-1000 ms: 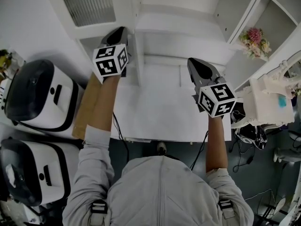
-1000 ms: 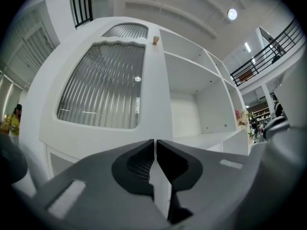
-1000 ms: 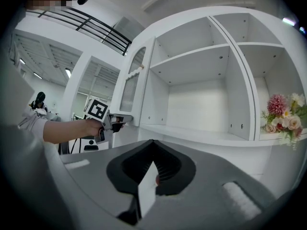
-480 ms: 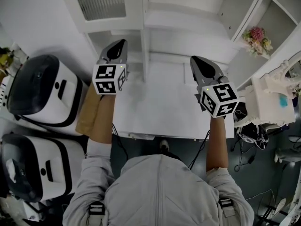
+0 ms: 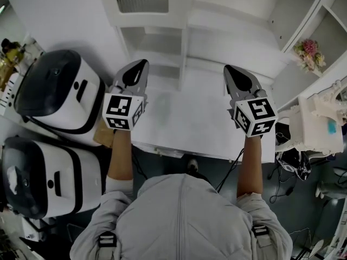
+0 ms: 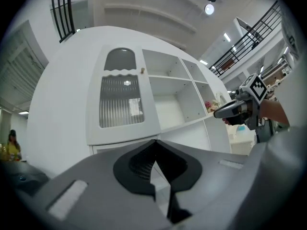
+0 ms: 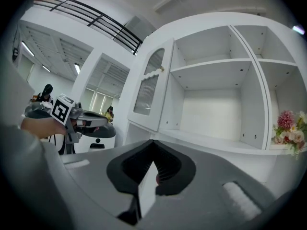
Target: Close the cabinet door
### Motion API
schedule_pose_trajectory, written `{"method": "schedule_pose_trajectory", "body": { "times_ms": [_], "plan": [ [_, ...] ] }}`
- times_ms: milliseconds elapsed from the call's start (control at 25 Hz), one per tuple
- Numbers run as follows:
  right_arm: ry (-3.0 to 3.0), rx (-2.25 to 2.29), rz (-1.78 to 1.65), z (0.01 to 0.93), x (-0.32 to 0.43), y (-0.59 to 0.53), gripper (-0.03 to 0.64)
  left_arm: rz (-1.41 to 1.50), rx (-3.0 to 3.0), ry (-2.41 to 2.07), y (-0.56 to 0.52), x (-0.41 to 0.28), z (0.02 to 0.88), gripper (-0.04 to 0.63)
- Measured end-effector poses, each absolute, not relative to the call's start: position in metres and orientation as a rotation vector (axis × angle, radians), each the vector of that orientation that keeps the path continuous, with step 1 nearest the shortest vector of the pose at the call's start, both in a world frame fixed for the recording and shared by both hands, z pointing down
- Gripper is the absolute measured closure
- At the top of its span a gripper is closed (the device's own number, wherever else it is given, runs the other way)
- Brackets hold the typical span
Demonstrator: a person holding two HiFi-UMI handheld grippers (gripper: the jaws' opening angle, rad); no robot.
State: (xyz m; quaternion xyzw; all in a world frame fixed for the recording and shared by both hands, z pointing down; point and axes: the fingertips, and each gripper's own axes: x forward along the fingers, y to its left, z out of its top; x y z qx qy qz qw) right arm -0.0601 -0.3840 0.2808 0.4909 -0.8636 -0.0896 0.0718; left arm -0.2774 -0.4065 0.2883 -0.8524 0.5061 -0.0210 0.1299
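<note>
Right gripper view: cabinet door (image 7: 149, 87) stands open.

Premises: a large indoor hall set up as a test or demonstration room with home-style furniture. Evidence: a railed upper gallery (image 6: 244, 40) and a round ceiling light (image 6: 209, 8) overhead; a tall white cabinet (image 6: 158, 80) with open shelves, a bunch of flowers (image 5: 309, 50) on one of them; two matching black-and-white appliances (image 5: 54, 88) side by side at the left; loose cables (image 5: 282, 187) trailing over the dark floor (image 5: 309, 210); another person (image 7: 46, 94) standing in the open space beyond
</note>
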Motion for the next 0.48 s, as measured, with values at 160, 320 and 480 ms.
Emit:
{"method": "schedule_pose_trajectory", "body": {
  "times_ms": [160,320,480],
  "plan": [
    [-2.61,1.464,-0.302,0.276,-0.073,-0.381,0.615,-0.031,-2.444,1.476,-0.39,-0.291,0.28,0.578],
    [-2.609,1.448,-0.351,0.273,-0.085,-0.379,0.615,-0.022,-2.389,1.472,-0.385,-0.296,0.274,0.578],
    [-2.6,1.433,-0.374,0.27,-0.091,-0.378,0.615,-0.035,-2.396,1.452,-0.383,-0.29,0.273,0.578]
  ]
}}
